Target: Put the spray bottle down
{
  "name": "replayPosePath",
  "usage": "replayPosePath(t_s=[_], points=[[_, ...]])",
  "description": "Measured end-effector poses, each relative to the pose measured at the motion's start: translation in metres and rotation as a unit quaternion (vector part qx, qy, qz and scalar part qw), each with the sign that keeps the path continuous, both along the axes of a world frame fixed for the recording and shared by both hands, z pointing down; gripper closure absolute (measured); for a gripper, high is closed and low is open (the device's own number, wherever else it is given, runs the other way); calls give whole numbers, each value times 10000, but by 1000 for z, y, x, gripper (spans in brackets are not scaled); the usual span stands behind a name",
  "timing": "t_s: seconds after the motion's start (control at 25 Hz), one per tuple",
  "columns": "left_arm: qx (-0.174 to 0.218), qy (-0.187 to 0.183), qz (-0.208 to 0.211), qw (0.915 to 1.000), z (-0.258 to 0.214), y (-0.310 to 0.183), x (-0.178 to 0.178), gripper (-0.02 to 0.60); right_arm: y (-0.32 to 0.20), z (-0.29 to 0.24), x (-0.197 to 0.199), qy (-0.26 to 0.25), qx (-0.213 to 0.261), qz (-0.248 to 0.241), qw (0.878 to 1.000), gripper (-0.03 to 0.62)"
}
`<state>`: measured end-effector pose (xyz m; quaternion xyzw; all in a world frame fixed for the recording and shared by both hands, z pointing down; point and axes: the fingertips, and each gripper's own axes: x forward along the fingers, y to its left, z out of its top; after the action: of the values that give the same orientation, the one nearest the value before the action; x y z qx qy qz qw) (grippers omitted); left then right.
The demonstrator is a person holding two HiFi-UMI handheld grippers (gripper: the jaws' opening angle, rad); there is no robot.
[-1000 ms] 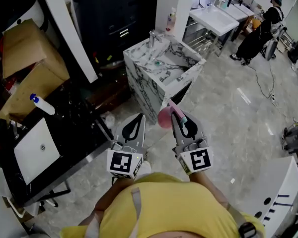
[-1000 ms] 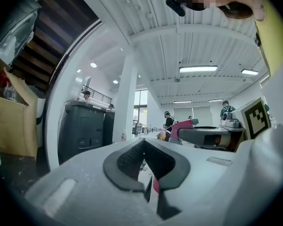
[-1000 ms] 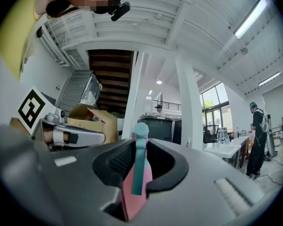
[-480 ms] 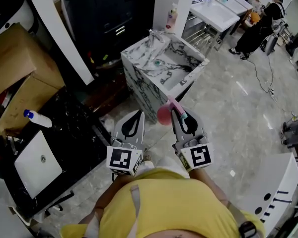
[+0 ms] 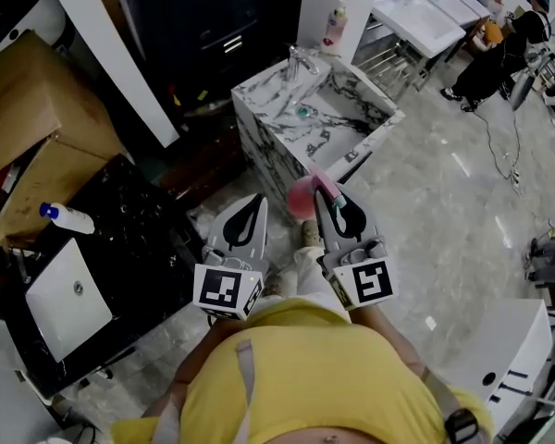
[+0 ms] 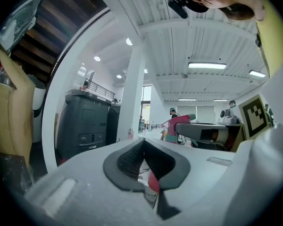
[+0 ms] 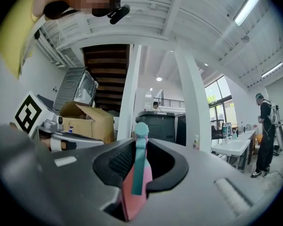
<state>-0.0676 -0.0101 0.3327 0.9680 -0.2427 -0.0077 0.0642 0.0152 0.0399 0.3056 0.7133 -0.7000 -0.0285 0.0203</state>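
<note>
Gripping the pink spray bottle [image 5: 302, 195] partly closed, the right tongs [image 5: 328, 197] hold it in the air near the marble basin [image 5: 268, 155], where a small teal thing [image 5: 303, 112] lies. Left tongs [image 5: 256, 203] are closed, empty.

1. spray bottle [image 5: 302, 198] – pink body partly hidden behind right tongs [image 5: 324, 197]; base out of sight below jaws in right gripper view.
2. cardboard box [image 5: 28, 100] – cut off by left edge.
3. far person [image 5: 495, 58] – too small for detail.
4. small bottle [image 5: 334, 24] at pillar – label unreadable.
</note>
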Motion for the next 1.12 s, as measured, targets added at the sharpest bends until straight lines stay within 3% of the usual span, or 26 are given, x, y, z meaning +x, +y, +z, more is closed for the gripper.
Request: replayPosePath(t_s=[0.2, 0.68, 1.12], points=[[74, -14, -255, 9996, 6, -35, 30, 580, -43, -6, 24, -23, 338, -452, 9984, 530], [97, 44, -1042, 9945, -3, -123, 142, 580, -156, -10, 138, 52, 329, -1391, 9897, 530], [45, -169, -1705, 9852, 5, -147, 186, 580, -197, 10, 189, -106, 143, -2137, 9767, 530]])
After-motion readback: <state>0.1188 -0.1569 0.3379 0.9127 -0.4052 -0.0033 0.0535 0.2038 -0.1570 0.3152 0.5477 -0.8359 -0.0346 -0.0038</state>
